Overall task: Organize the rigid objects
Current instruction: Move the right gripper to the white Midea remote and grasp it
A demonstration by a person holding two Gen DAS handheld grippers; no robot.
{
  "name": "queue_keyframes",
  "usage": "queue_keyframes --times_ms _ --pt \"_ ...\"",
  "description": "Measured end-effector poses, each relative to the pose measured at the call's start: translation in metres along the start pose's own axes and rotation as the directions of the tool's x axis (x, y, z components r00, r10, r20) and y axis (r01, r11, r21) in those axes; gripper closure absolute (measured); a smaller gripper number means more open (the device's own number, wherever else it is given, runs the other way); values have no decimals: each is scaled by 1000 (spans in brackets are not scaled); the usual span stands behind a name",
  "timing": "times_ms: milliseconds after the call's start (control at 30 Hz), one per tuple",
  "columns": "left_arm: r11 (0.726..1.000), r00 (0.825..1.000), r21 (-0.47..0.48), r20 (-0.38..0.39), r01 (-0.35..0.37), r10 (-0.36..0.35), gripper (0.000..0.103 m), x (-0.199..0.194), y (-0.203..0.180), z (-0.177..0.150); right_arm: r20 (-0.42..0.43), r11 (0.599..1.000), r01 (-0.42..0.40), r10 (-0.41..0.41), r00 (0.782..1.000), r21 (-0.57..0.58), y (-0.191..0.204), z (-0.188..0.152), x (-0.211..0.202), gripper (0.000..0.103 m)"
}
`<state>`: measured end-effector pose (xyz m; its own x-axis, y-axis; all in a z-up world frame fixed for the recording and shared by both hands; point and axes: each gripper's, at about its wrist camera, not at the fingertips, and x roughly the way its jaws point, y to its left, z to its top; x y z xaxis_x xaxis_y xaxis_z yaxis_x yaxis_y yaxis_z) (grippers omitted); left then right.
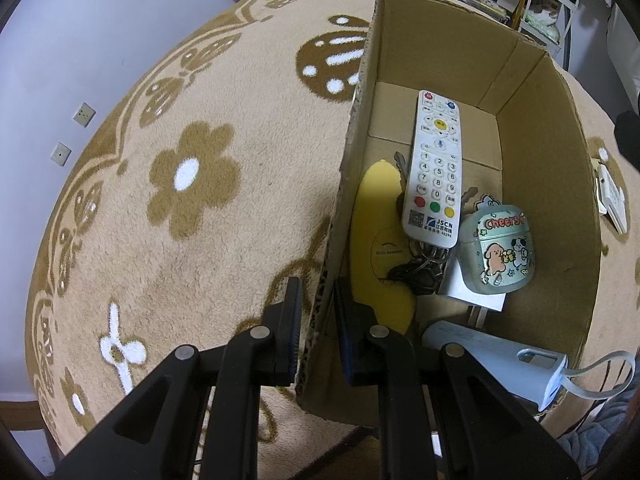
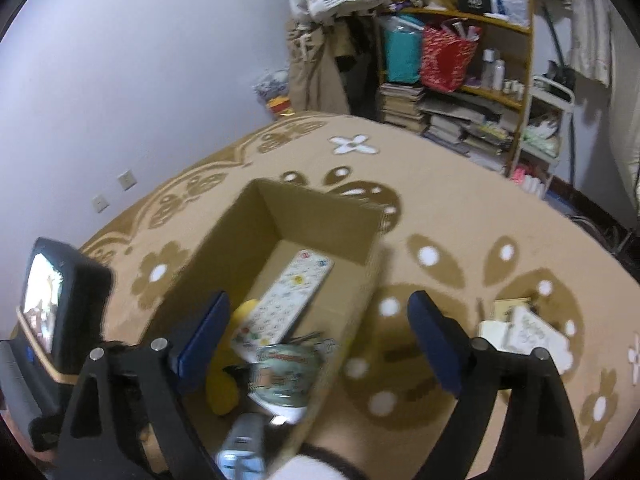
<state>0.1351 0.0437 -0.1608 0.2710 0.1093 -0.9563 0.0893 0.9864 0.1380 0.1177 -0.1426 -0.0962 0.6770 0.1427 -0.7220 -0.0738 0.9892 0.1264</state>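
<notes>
An open cardboard box point(image 1: 552, 184) stands on a beige flowered carpet. My left gripper point(image 1: 318, 300) is shut on the box's left wall, one finger inside and one outside. Inside lie a white remote point(image 1: 436, 168), a yellow banana-shaped object point(image 1: 376, 240), dark keys point(image 1: 420, 268), a "Cheers" earbud case point(image 1: 500, 248), a white card under it, and a white charger with cable point(image 1: 500, 354). My right gripper point(image 2: 320, 332) is open and empty above the box point(image 2: 328, 208); the remote point(image 2: 288, 296) and case point(image 2: 284, 376) show below it.
Small white and cream items point(image 2: 520, 328) lie on the carpet point(image 2: 460, 216) right of the box, also seen in the left wrist view point(image 1: 610, 196). A cluttered shelf with books point(image 2: 460, 92) stands by the far wall. A phone-like screen point(image 2: 48, 300) sits on the left device.
</notes>
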Motion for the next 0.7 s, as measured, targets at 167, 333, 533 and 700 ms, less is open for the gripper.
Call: queue_keyframes --times_ms 167,333,533,700 --pt "1000 1000 0 -1 0 0 87 0 0 0 -8 995 96 -95 995 38 -33 2 7 7" --pt "1000 1000 -1 -1 1 -1 87 0 0 0 -46 981 174 -170 984 91 -75 -4 18 7" --pt "1000 1000 2 0 -2 2 87 0 0 0 -103 961 227 -212 972 158 -121 -14 29 7" --pt "1000 1000 0 -1 -1 1 87 0 -1 -1 -154 955 253 -229 961 156 -146 -26 37 7"
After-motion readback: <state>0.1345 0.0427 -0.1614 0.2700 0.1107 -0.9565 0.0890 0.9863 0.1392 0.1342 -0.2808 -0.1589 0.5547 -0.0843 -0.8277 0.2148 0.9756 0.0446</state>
